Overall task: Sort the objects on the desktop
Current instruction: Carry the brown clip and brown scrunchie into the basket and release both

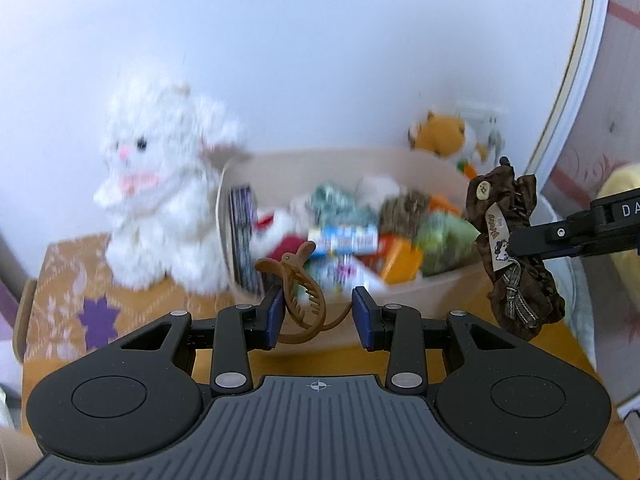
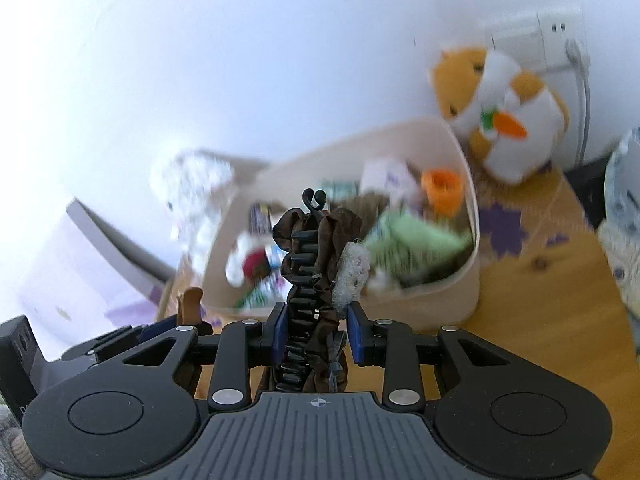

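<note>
My left gripper [image 1: 319, 314] is shut on a tan hair claw clip [image 1: 298, 292], whose toothed loop spans the gap between the blue pads, above the near wall of a beige oval basket [image 1: 440, 292]. Coming in from the right, my right gripper [image 1: 520, 246] is shut on a brown fabric-covered hair clip [image 1: 516, 248] with a paper tag. In the right wrist view that clip [image 2: 316, 264] stands upright between the right gripper's pads [image 2: 318, 336], black teeth showing, in front of the basket [image 2: 440, 300]. The left gripper [image 2: 160, 328] and tan clip [image 2: 192, 300] show at lower left.
The basket holds several mixed small items. A white plush rabbit [image 1: 160, 200] stands left of it, an orange hamster plush [image 2: 500, 112] behind right. A wooden table with a patterned mat [image 1: 80, 292] lies below. A wall socket [image 2: 552, 40] and a jar [image 2: 624, 184] are at right.
</note>
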Motion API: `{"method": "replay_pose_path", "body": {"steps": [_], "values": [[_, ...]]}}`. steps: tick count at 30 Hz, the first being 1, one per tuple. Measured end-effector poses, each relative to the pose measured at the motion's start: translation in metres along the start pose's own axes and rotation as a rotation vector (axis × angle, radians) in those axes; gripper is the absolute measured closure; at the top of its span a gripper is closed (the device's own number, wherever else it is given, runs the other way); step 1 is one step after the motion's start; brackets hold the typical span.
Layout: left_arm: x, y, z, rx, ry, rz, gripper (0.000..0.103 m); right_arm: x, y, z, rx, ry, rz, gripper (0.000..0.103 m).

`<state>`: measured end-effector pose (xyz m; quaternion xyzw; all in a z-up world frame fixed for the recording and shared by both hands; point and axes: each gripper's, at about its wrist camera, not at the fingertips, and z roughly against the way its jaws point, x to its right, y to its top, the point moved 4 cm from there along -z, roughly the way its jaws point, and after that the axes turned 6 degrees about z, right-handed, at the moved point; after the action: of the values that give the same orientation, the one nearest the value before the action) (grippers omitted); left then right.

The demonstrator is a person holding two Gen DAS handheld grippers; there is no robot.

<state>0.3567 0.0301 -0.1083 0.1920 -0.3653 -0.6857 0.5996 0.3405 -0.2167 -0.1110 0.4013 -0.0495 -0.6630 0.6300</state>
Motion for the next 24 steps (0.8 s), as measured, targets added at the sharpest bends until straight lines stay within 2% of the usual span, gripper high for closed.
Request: {"method": "replay_pose_path", "body": {"steps": [6,13,17,22,24], "values": [[0.017,0.034,-0.016,0.043,-0.011,-0.023,0.066,0.002,0.04,0.002,0.074,-0.012,0.023,0.074],[0.034,0.062,-0.057,0.045,0.029,0.002,0.065,0.007,0.074,-0.029,0.1,-0.098,0.12,0.074],[0.039,0.061,-0.081,0.007,0.058,0.018,0.065,0.026,0.074,-0.061,0.054,-0.128,0.078,0.074],[0.038,0.049,-0.099,-0.041,0.129,-0.02,0.065,0.035,0.064,-0.076,0.027,-0.165,0.109,0.071],[0.036,0.048,-0.101,-0.058,0.139,-0.019,0.061,0.034,0.061,-0.076,0.028,-0.161,0.129,0.063]]}}
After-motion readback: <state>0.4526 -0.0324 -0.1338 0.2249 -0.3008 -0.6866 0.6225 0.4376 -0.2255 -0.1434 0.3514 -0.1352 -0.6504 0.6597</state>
